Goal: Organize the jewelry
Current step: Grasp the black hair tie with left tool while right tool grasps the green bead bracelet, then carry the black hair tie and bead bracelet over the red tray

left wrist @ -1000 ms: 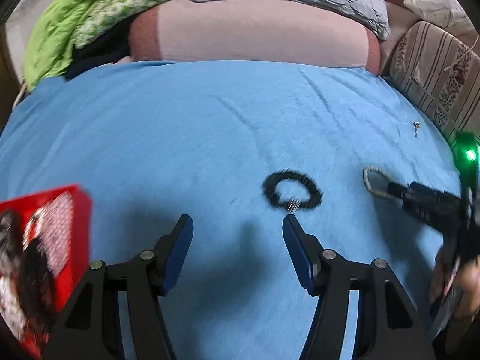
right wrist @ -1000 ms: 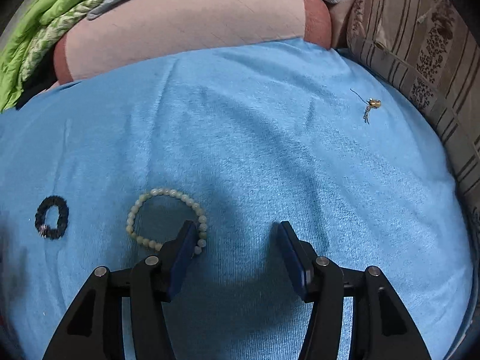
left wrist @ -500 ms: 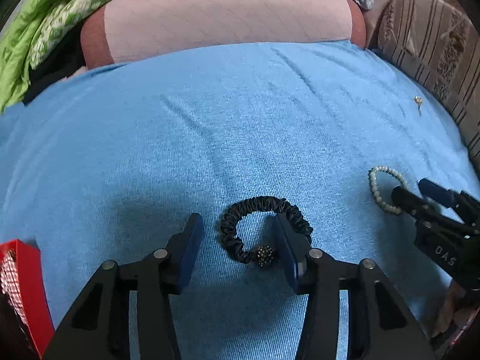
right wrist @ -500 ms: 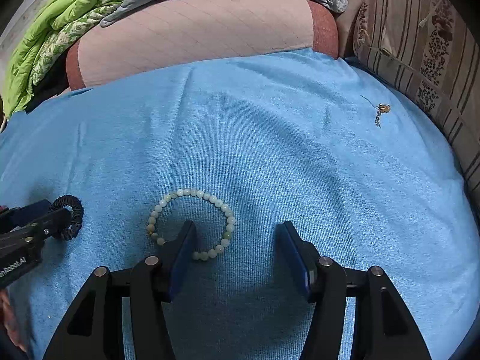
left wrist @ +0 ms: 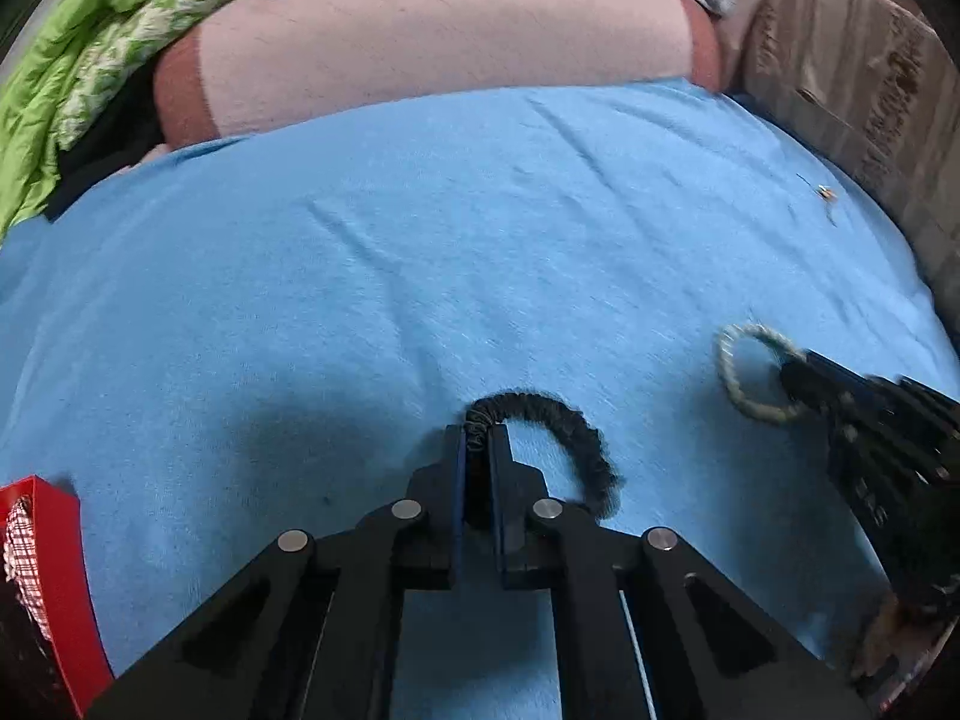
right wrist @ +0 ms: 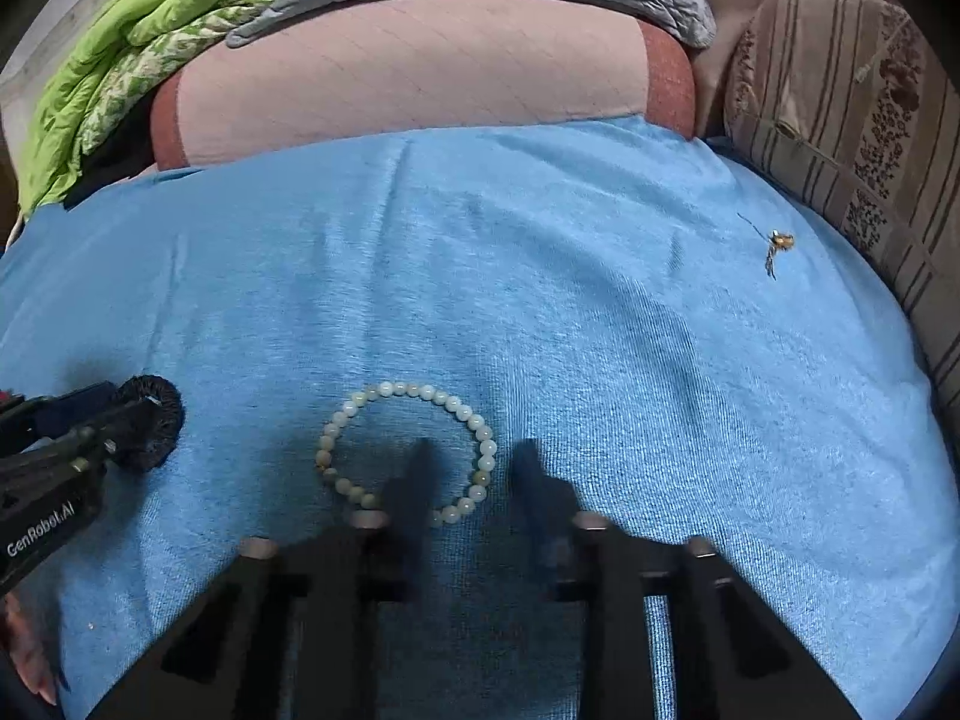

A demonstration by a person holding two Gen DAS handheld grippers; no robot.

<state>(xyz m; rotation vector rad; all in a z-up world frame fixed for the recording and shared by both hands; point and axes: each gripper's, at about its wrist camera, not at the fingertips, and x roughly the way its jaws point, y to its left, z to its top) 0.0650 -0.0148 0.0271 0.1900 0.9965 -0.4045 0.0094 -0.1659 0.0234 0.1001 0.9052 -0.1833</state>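
Note:
A black scrunchie (left wrist: 576,426) lies on the blue sheet (left wrist: 420,276). My left gripper (left wrist: 478,438) has its jaws closing, and the pads pinch the scrunchie's left end. From the right wrist view the same scrunchie (right wrist: 153,420) sits at the left gripper's tip (right wrist: 138,405). A pale bead bracelet (right wrist: 384,390) lies flat. My right gripper (right wrist: 474,468) is closing, its fingers motion-blurred and still apart, with the bracelet's right strand between them. In the left wrist view the bracelet (left wrist: 729,360) sits at the right gripper's tip (left wrist: 798,375).
A small gold charm (right wrist: 777,243) lies far right on the sheet. A red box (left wrist: 54,570) stands at the lower left. A pink pillow (right wrist: 420,72), a green quilt (right wrist: 120,48) and a striped cushion (right wrist: 840,120) border the back and right.
My left gripper moved forward and down onto the scrunchie and shut on its left end. The right fingers drew inward around the bracelet's strand.

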